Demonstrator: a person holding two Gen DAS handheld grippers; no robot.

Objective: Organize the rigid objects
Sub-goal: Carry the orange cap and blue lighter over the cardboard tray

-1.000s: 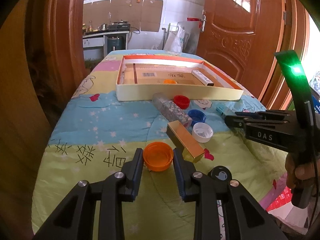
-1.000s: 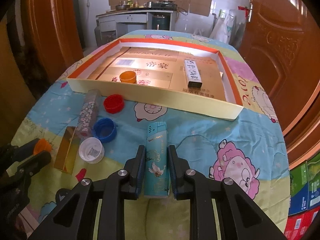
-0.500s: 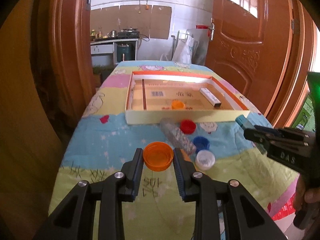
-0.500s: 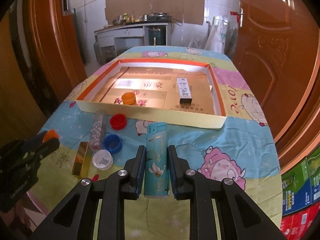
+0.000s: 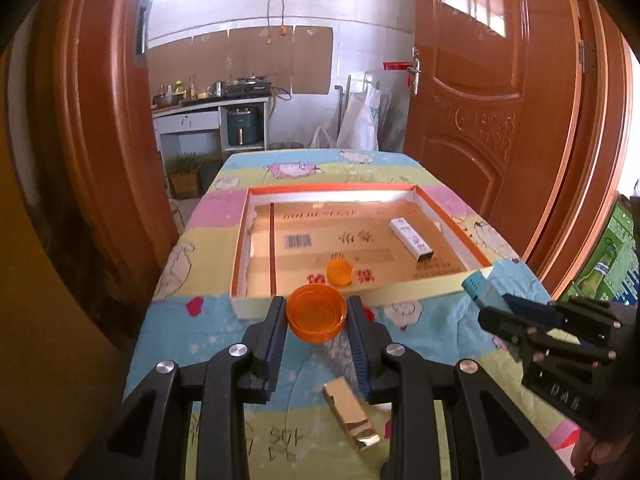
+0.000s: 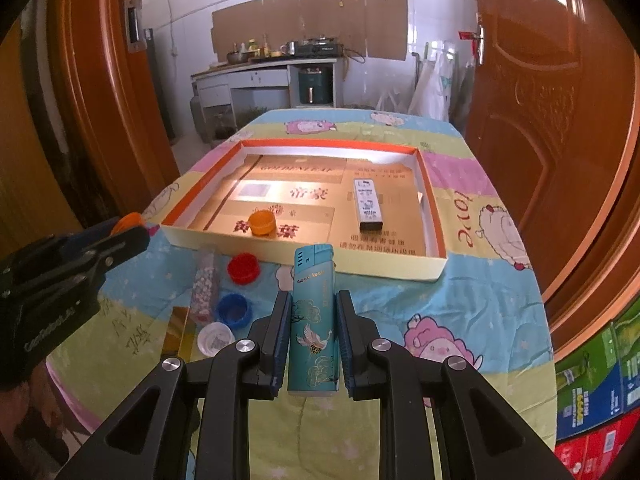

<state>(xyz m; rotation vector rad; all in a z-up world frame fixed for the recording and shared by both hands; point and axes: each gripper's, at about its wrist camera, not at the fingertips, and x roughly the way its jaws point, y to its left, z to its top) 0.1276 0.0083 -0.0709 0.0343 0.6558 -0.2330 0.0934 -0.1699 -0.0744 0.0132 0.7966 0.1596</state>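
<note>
My left gripper [image 5: 316,312] is shut on an orange bottle cap [image 5: 316,313], lifted above the patterned cloth, just short of the shallow box tray [image 5: 400,293]. My right gripper [image 6: 313,304] is shut on a teal lighter [image 6: 313,320], also raised, in front of the tray's near wall [image 6: 380,271]. Inside the tray lie a small orange cap [image 5: 340,273] and a white rectangular lighter [image 5: 411,238]. On the cloth remain a gold bar-shaped box [image 5: 351,416], a red cap [image 6: 243,267], a blue cap [image 6: 233,308], a white cap [image 6: 215,339] and a speckled tube [image 6: 205,284].
The table is narrow, its cloth [image 6: 440,320] hanging over the edges. Wooden door frames stand close at left [image 5: 108,160] and right [image 5: 568,160]. Stacked cartons [image 6: 596,392] sit on the floor at the right. A kitchen counter [image 5: 208,104] lies beyond the table.
Both grippers have risen off the cloth with their objects, the orange cap and the teal lighter. The left one has moved forward to the tray's near wall. The loose items have dropped lower in view.
</note>
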